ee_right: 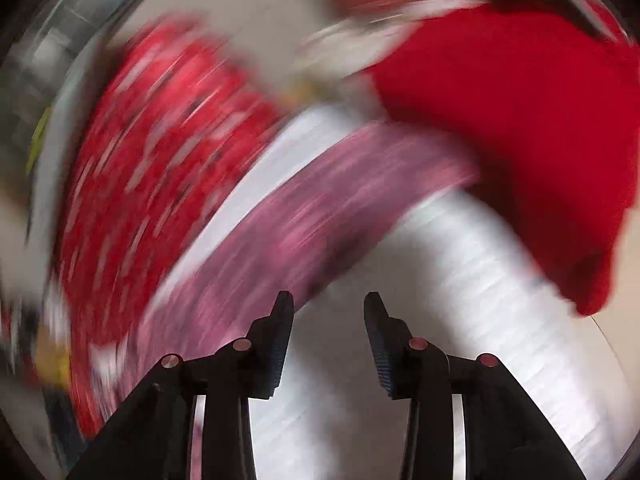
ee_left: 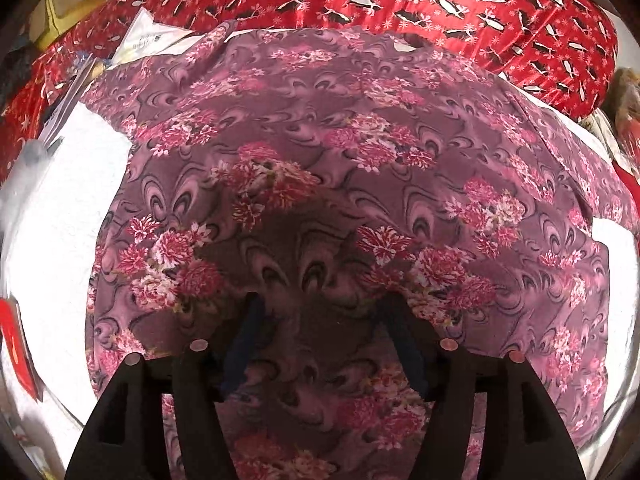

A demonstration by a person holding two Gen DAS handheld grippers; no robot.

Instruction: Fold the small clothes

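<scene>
lying spread over a white table surface [ee_left: 92,184], the mauve floral garment [ee_left: 360,168] fills most of the left wrist view, its pink flower clusters and swirl print sharp. the left gripper [ee_left: 320,312] sits low over the near part of the cloth; its fingers [ee_left: 248,336] stand apart, partly sunk into the fabric folds, with cloth lying between them but not pinched. behind the garment, a red cloth printed with black-and-white shapes [ee_left: 440,4] covers the far side. white papers [ee_left: 148,40] lie at the garment's upper left corner; small print on them cannot be read. no brand or label on the garment is legible.

the right wrist view is heavily motion-blurred. the right gripper [ee_right: 328,320] has its fingers [ee_right: 282,340] wide apart with nothing between them, above the white surface [ee_right: 460,300]. the mauve garment [ee_right: 320,216] shows as a diagonal smear beyond the fingertips, a plain red cloth [ee_right: 520,128] at upper right, and the patterned red cloth [ee_right: 152,152] at left.
</scene>
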